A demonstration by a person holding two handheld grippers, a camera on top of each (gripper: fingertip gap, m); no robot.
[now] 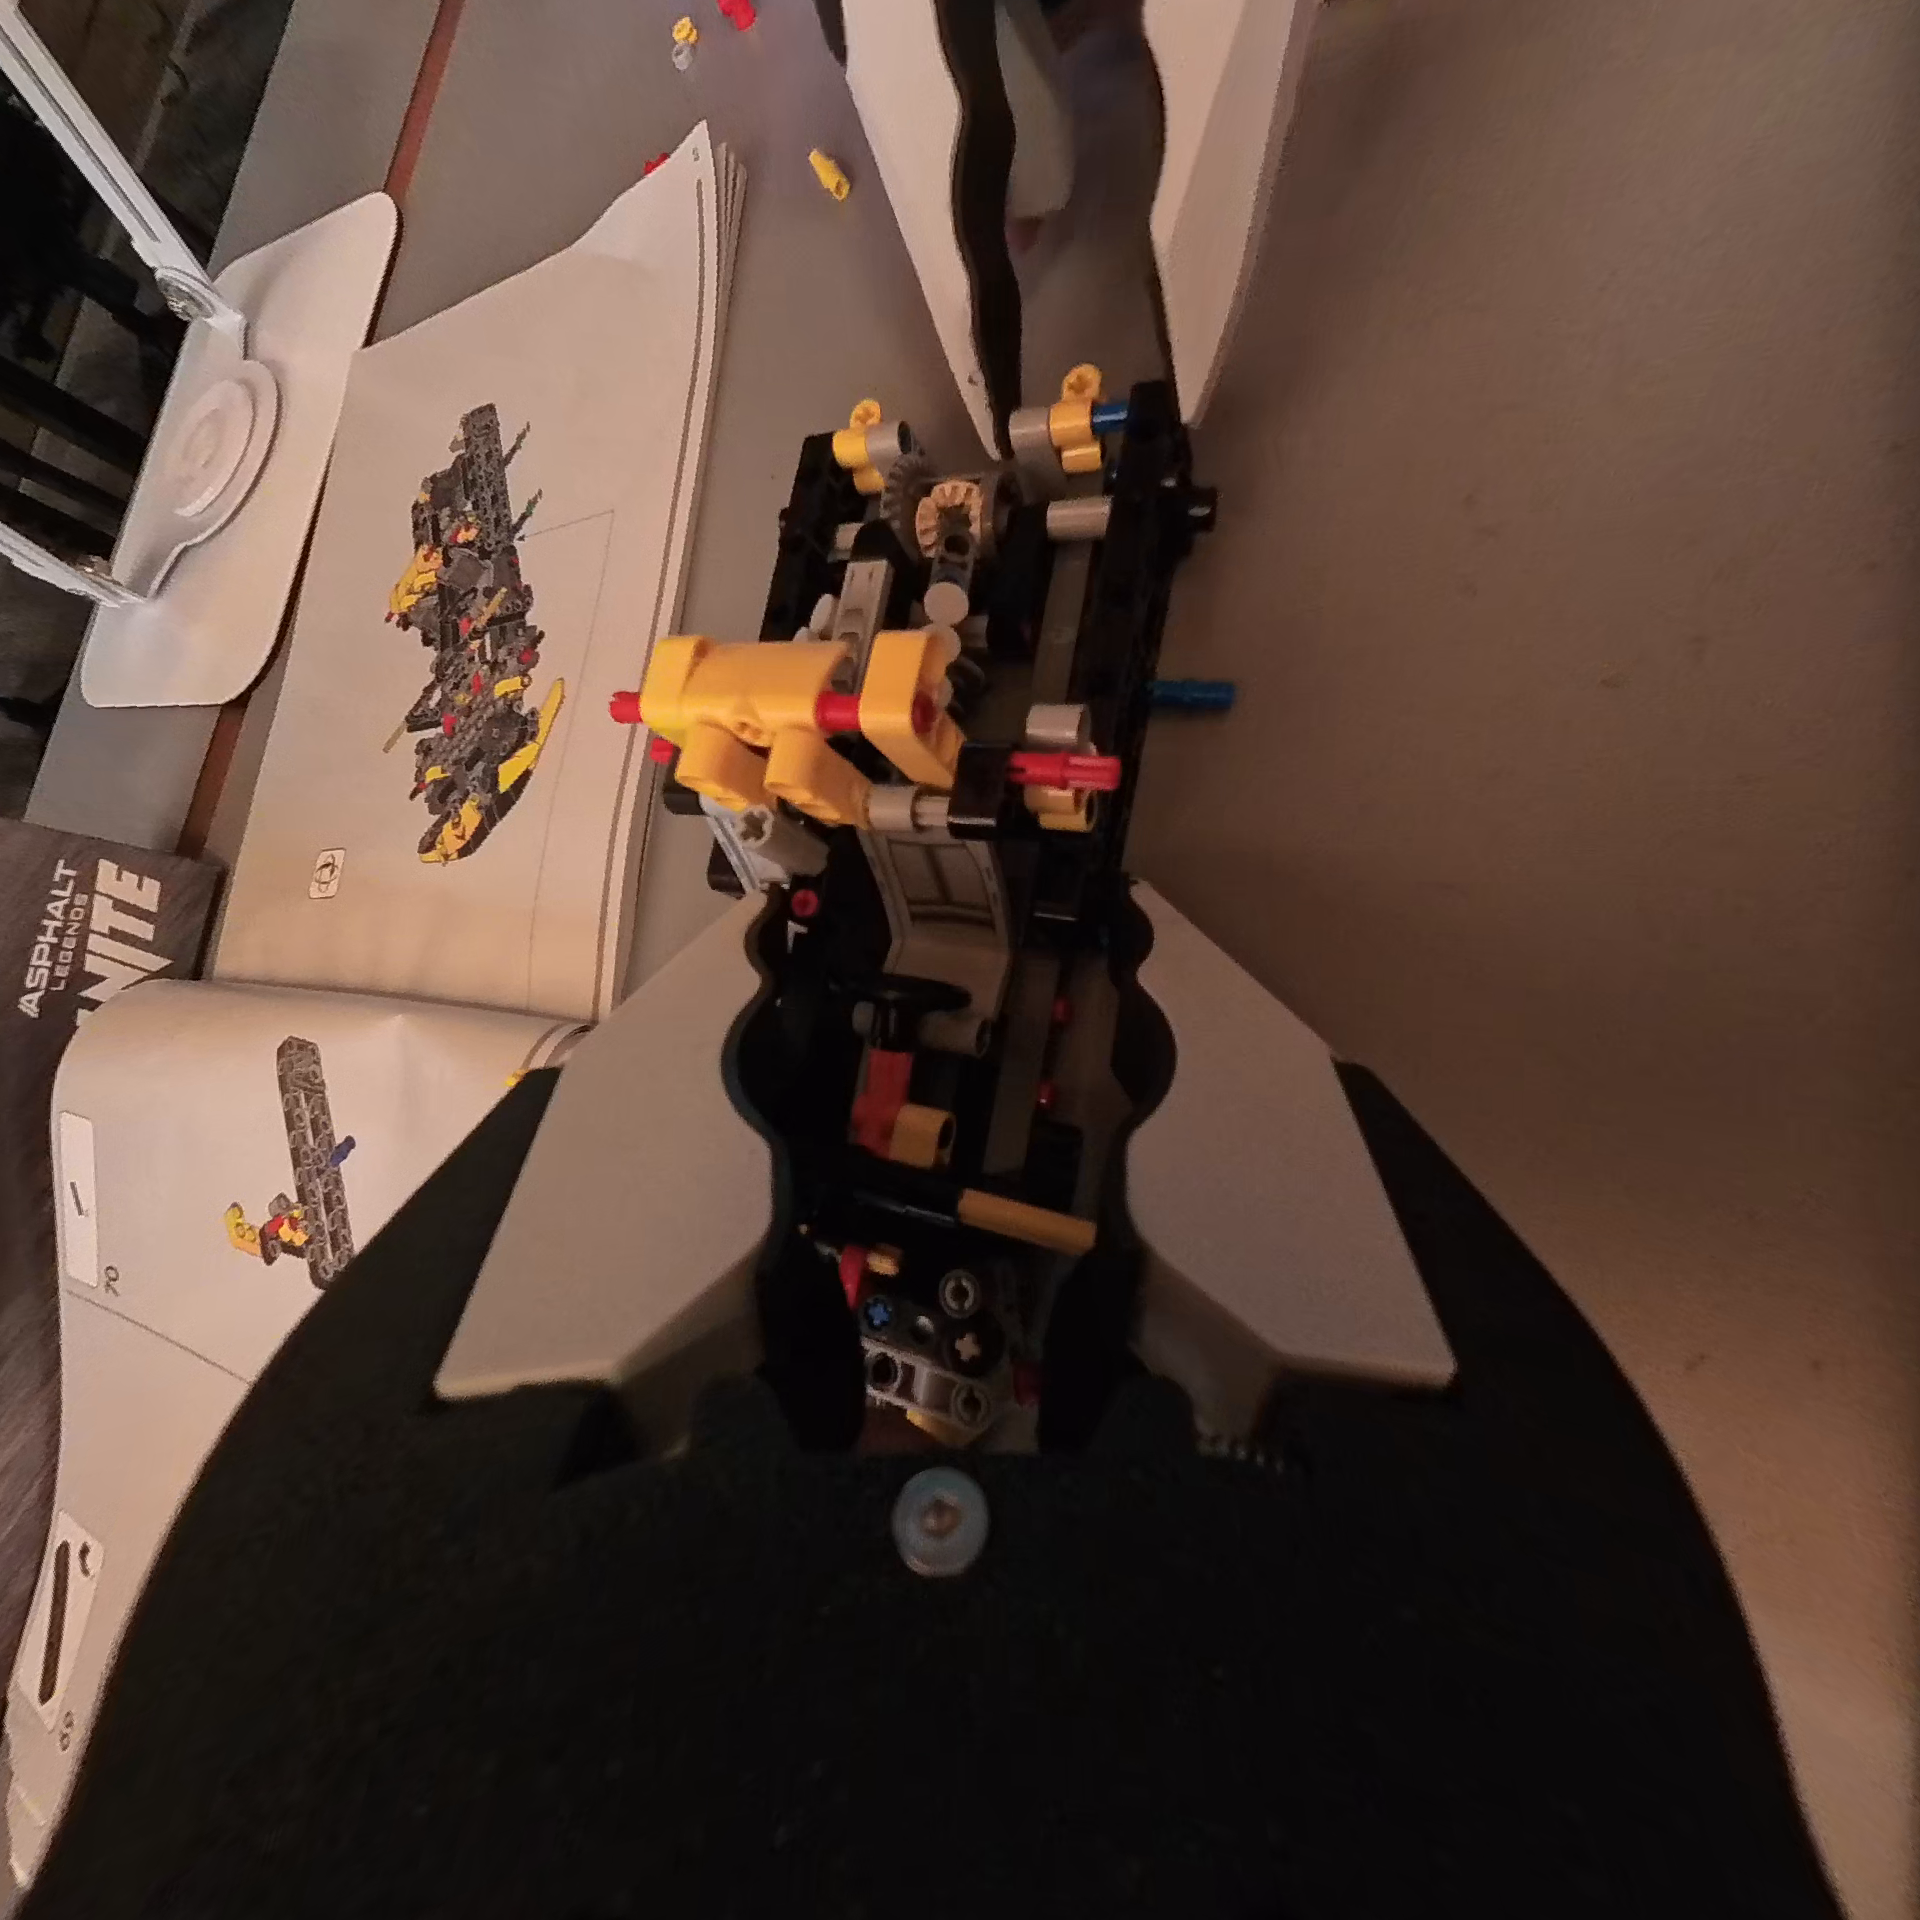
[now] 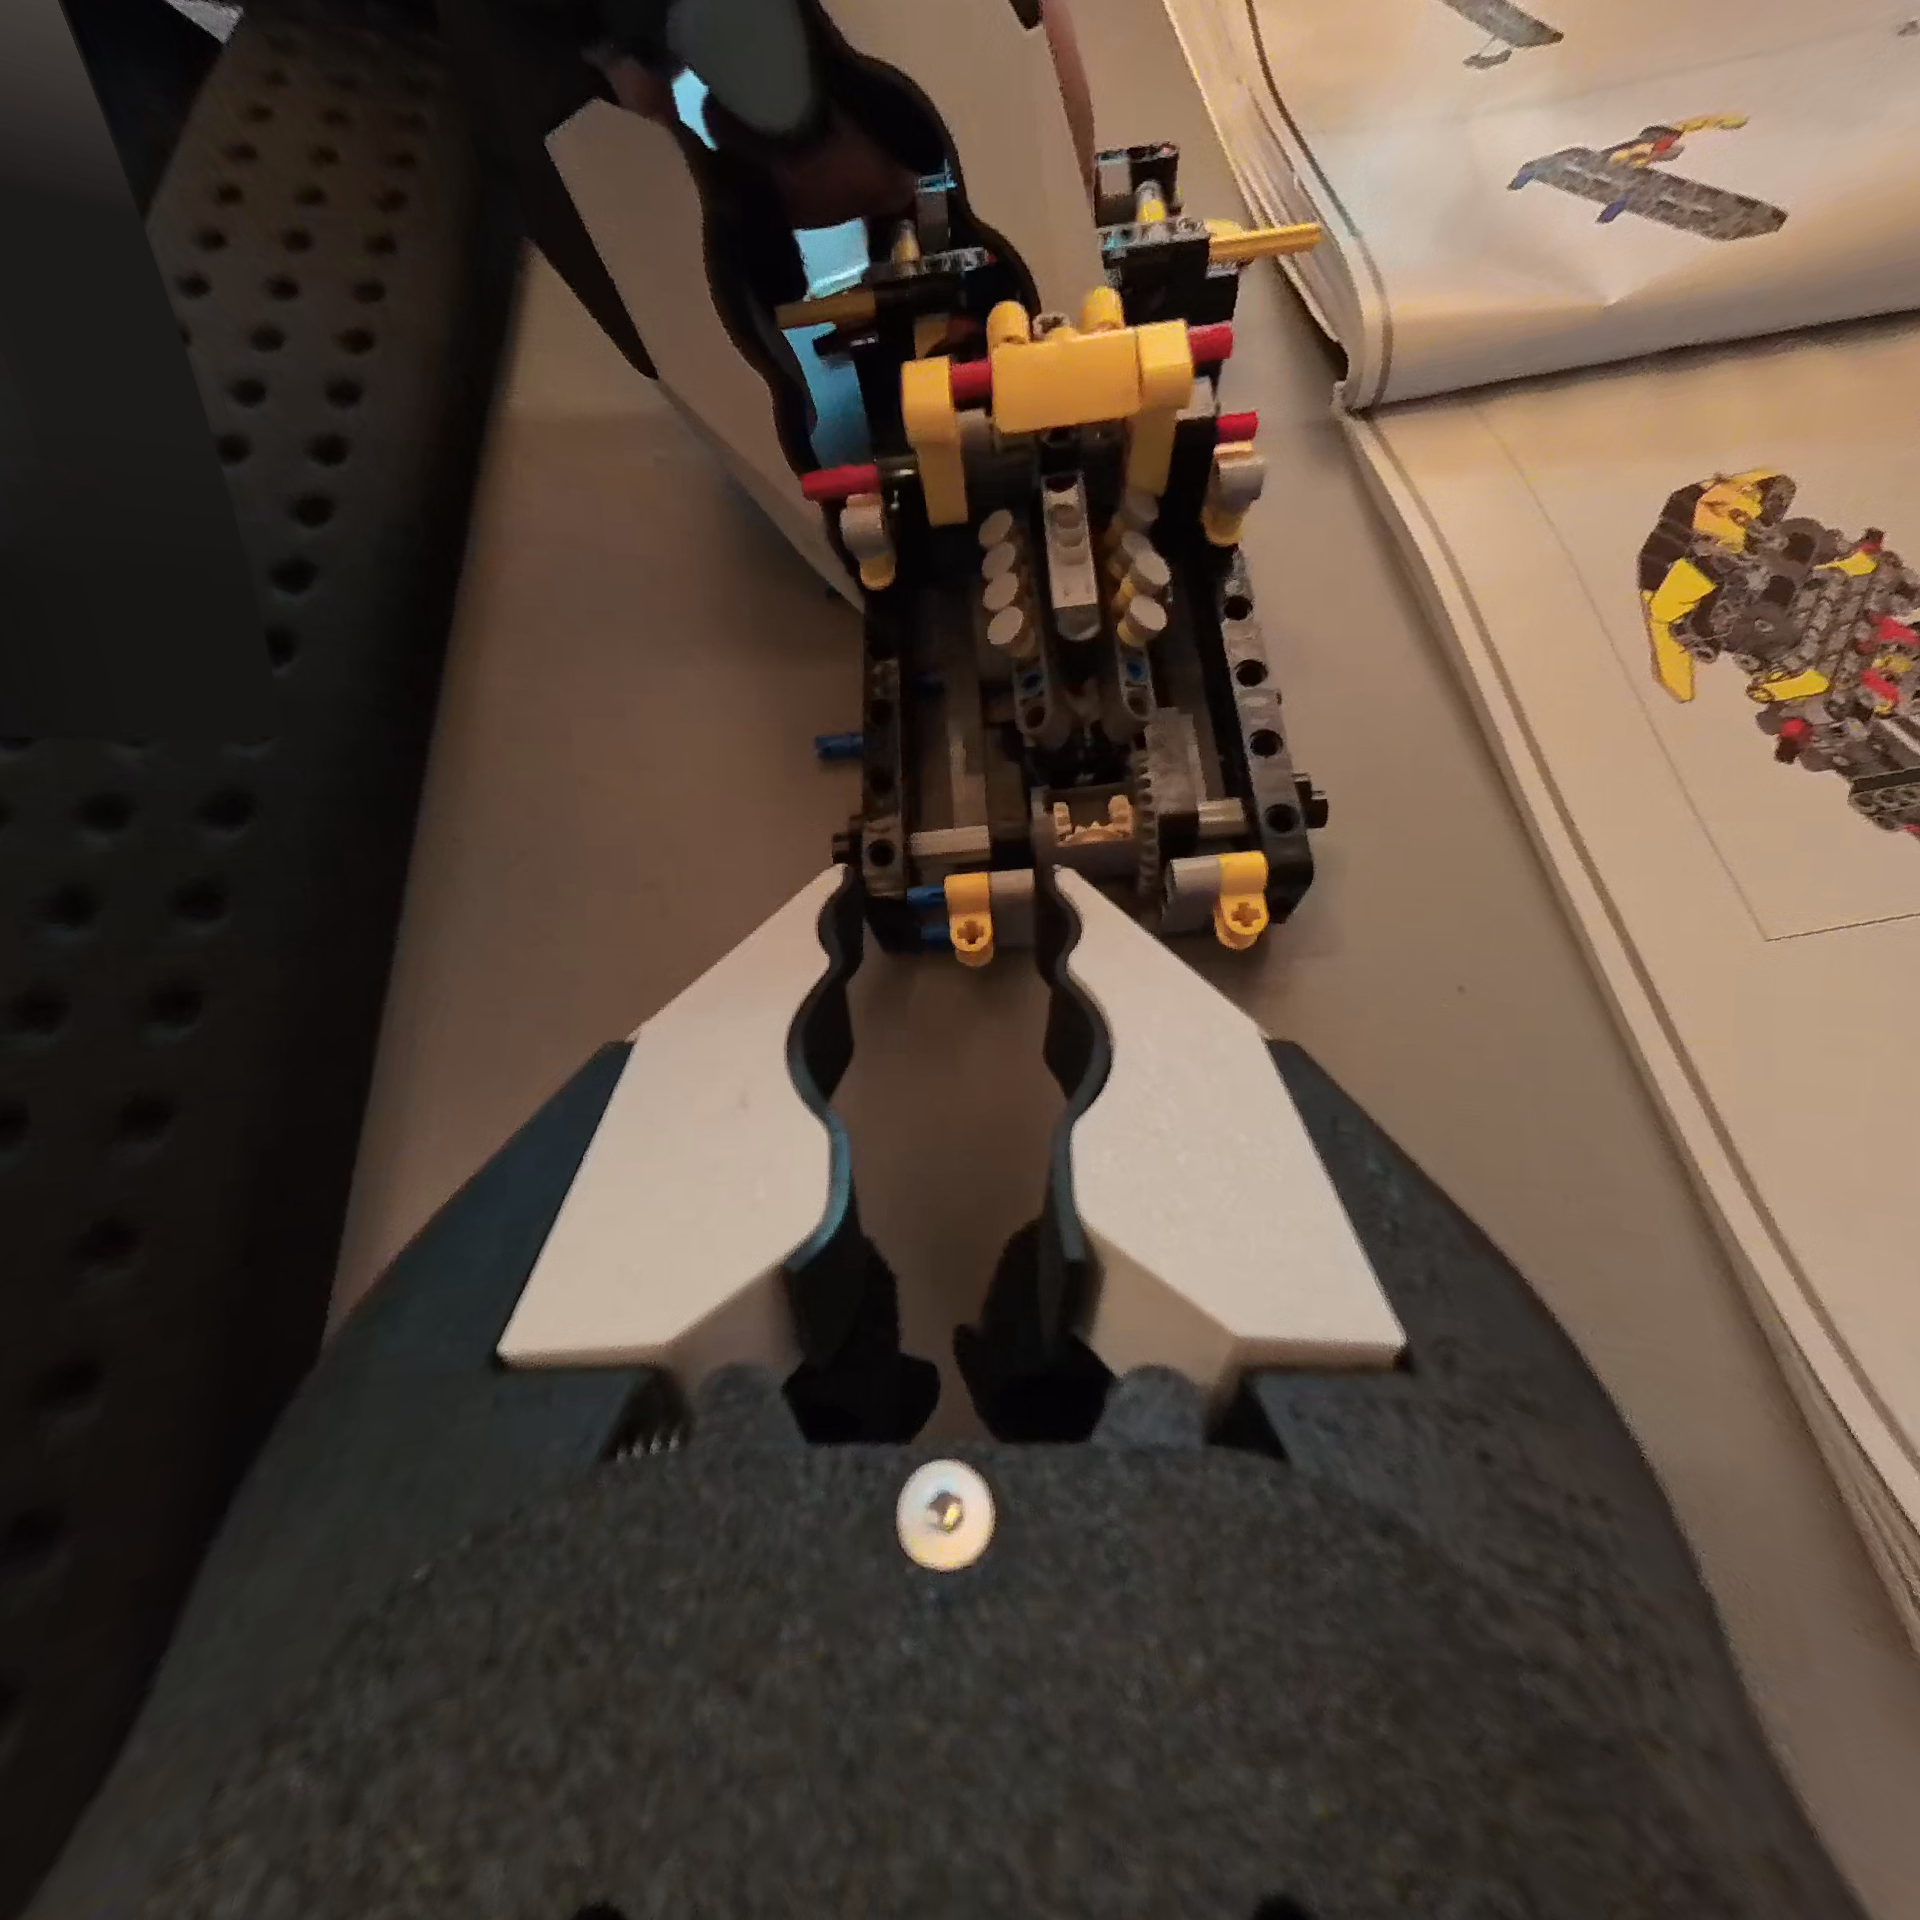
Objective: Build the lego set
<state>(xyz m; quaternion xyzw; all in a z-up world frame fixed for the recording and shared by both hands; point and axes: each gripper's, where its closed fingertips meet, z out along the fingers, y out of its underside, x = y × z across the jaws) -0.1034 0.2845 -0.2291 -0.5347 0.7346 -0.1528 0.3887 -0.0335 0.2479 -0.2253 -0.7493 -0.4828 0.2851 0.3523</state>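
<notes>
A half-built black, grey and yellow lego model (image 1: 1091,623) lies on the beige table (image 1: 1507,727). It has a yellow block on red axles (image 1: 758,707) on top. My left gripper (image 1: 945,914) is shut on one end of the model, whose frame fills the gap between the jaws. My right gripper (image 2: 956,894) is closed on the opposite end (image 2: 1060,644), its tips against a grey and yellow connector (image 2: 982,904) at one corner. The right gripper also shows in the left wrist view (image 1: 1081,416), and the left gripper shows far off in the right wrist view (image 2: 727,343).
An open instruction booklet (image 1: 499,623) lies beside the model; it also shows in the right wrist view (image 2: 1662,623). Loose small pieces (image 1: 831,171) lie farther back. A white stand base (image 1: 208,468) and a dark booklet (image 1: 94,935) sit beyond it. A dark perforated surface (image 2: 260,416) borders the table. My hands' fingertips stand some 9 cm from each other.
</notes>
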